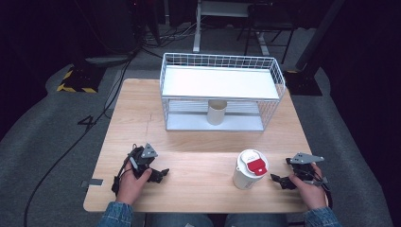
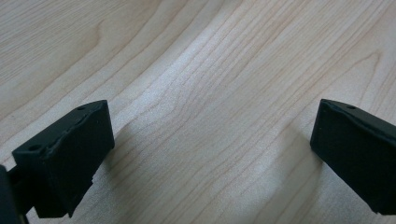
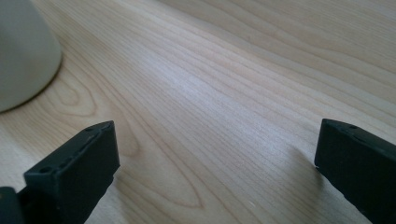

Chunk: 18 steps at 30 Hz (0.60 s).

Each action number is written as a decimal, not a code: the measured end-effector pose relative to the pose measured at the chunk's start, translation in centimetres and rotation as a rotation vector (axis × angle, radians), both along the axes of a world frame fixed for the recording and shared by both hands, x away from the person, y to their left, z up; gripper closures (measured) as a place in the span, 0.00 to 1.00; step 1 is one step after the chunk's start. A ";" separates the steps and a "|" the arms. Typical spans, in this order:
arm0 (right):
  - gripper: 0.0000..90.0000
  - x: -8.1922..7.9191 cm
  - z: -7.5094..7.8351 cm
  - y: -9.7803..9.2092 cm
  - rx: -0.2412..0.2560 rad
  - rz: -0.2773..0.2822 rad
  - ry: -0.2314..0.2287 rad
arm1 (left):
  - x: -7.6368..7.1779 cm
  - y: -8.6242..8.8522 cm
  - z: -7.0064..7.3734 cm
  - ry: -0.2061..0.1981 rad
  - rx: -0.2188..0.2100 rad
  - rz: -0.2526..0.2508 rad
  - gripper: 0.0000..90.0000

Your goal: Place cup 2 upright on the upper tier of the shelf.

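A white cup with a white lid and red tab (image 1: 249, 169) stands near the table's front edge, right of centre. My right gripper (image 1: 280, 179) rests on the wood just right of it, open, with nothing between its jaws; the cup's base (image 3: 21, 51) shows at the upper left of the right gripper view, beyond the gripper (image 3: 215, 163). My left gripper (image 1: 160, 174) lies at the front left, open over bare wood (image 2: 210, 154). A beige cup (image 1: 217, 111) stands on the lower level of a white wire rack (image 1: 220, 92).
The wire rack takes up the back middle of the wooden table (image 1: 203, 151), with a white shelf on top. Dark floor with cables surrounds the table; a yellow-black striped block (image 1: 75, 82) lies at the back left.
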State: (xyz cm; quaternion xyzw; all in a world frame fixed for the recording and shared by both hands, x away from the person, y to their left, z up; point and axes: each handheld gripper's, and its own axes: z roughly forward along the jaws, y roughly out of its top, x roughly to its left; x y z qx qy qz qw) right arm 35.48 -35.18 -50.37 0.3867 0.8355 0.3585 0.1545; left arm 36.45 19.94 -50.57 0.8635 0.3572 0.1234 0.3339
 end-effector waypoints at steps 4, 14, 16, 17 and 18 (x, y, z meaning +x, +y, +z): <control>0.00 -0.3 0.5 -0.1 0.021 -0.002 -0.010 | 0.0 0.0 0.0 0.000 0.000 0.000 0.00; 0.00 -2.0 2.8 0.2 0.087 0.033 -0.053 | 0.0 0.0 0.0 -0.001 0.000 0.000 0.00; 0.00 -2.3 3.2 0.4 0.103 0.043 -0.061 | 0.0 0.0 0.0 0.000 0.000 0.000 0.00; 0.00 -2.3 3.2 0.4 0.103 0.043 -0.061 | 0.0 0.0 0.0 0.000 0.000 0.000 0.00; 0.00 -2.7 3.6 0.6 0.120 0.051 -0.068 | 0.0 0.0 0.0 0.000 0.000 0.000 0.00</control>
